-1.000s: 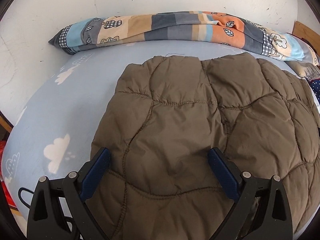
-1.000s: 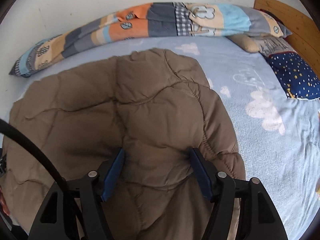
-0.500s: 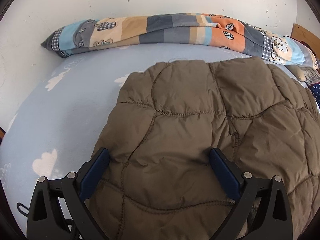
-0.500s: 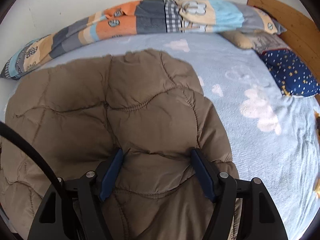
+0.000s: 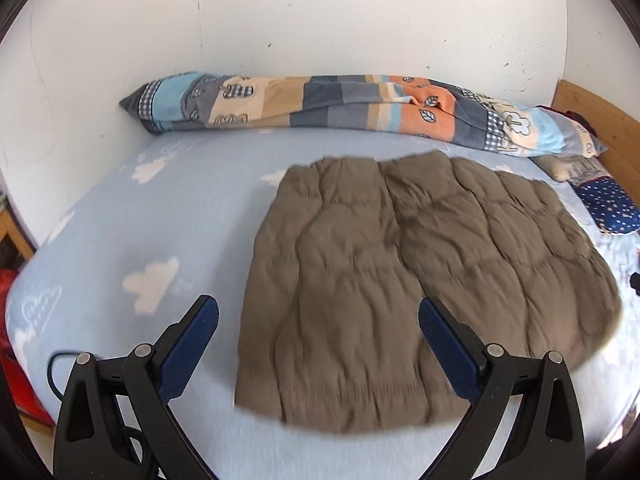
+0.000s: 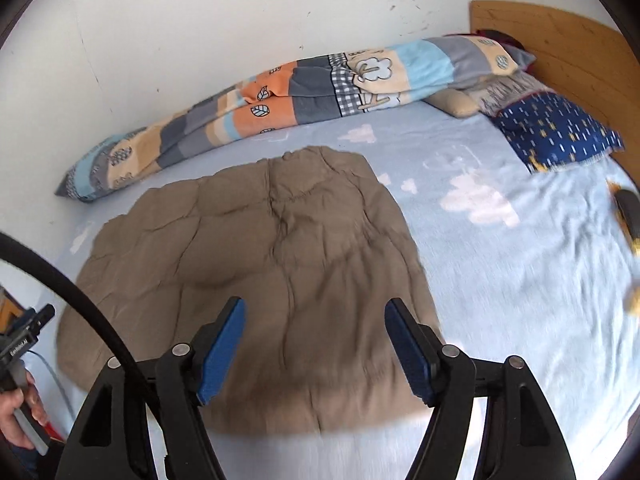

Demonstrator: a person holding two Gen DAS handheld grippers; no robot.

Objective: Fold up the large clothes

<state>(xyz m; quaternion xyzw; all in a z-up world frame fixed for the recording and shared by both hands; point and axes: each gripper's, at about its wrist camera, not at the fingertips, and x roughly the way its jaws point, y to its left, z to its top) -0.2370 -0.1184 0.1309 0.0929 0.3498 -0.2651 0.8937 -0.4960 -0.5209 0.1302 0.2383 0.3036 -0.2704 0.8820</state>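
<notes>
A brown quilted puffer jacket (image 5: 420, 280) lies folded flat on the light blue bed. It also shows in the right wrist view (image 6: 264, 280). My left gripper (image 5: 318, 320) is open and empty, held above the jacket's near left part. My right gripper (image 6: 314, 320) is open and empty, held above the jacket's near right part. Neither gripper touches the jacket.
The bed sheet (image 5: 160, 240) is light blue with white clouds. A rolled patchwork blanket (image 5: 340, 108) lies along the white wall. A navy starred pillow (image 6: 556, 132) and a wooden headboard (image 6: 560, 40) are at the right. A person's hand (image 6: 20, 416) holds the other gripper at lower left.
Both grippers have lifted up and drawn back from the jacket, which now lies free on the bed. The jaws stay open.
</notes>
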